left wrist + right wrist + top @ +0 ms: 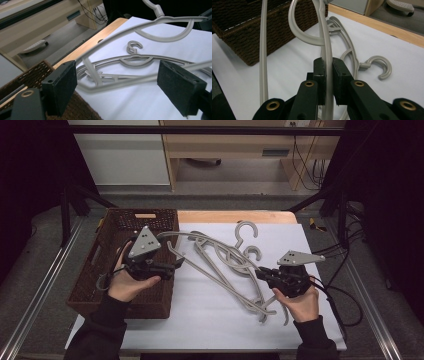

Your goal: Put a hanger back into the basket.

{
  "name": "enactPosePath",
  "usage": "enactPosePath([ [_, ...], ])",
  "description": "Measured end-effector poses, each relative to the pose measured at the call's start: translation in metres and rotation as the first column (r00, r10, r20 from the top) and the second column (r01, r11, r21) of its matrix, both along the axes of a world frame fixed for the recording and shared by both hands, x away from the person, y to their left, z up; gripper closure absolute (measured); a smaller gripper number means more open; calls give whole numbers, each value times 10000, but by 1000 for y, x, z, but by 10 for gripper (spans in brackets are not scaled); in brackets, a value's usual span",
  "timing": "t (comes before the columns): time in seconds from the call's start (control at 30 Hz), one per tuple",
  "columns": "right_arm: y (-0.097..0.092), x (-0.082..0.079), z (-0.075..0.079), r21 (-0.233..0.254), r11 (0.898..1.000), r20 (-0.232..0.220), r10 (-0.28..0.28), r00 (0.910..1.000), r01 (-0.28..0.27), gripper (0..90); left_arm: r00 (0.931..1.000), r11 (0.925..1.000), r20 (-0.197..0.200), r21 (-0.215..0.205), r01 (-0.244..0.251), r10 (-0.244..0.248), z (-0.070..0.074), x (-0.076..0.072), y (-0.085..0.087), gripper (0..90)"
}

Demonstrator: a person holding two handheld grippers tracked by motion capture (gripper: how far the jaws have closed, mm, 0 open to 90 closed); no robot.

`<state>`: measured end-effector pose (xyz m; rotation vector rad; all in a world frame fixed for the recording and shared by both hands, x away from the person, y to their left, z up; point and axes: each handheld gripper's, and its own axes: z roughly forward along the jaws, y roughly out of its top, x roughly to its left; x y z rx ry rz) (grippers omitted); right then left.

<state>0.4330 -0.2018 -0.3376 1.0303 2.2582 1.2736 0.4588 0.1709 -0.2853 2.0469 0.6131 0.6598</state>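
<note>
Right gripper [329, 75] clenched on raised grey plastic hanger [325, 40]; left gripper [117, 85] jaws spread wide, hanger's bar between them, untouched. No legible writing.

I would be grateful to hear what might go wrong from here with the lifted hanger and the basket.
1. The right gripper pinches the lifted hanger on one thin bar, so it may twist or slip.
2. The left gripper stands open around the hanger's other end, so that end may swing.
3. More hangers lie tangled on the white sheet and may be dragged along toward the basket.
</note>
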Motion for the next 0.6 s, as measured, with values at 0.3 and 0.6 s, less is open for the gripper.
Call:
enactPosePath([
  [0.3,1,-3,1,-12,9992,-174,398,9991,-399,824,9991,9948,-24,924,429,-429,11,17,-29,161],
  [0.6,5,-6,2,-50,9975,-221,698,9973,-699,824,9987,9646,-300,2595,477,-413,-5,34,-56,233],
])
